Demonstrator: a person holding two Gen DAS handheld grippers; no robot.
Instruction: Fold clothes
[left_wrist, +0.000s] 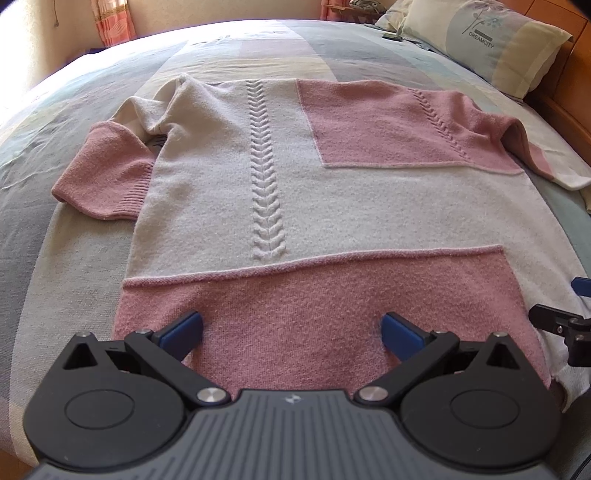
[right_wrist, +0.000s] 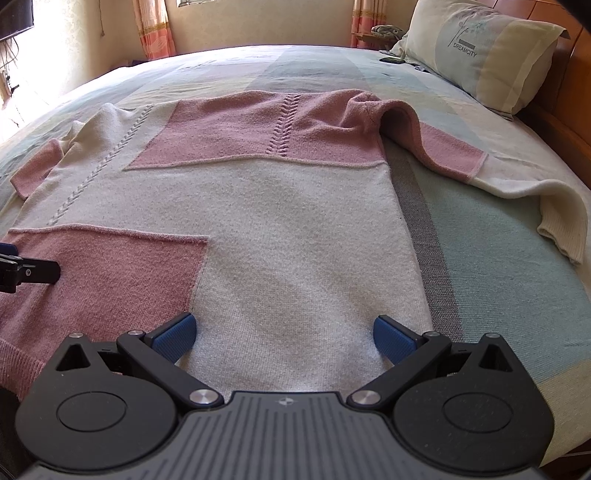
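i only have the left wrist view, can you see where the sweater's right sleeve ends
Observer: Yes. In the right wrist view the sleeve runs out across the bed, and its cream ribbed cuff lies flat.
Operator: is the right gripper holding anything
Observer: No. The right gripper is open over the cream part of the sweater near the hem.
Operator: anything near the pillow
Observer: A small dark object lies on the bed beside the pillow; I cannot tell what it is.
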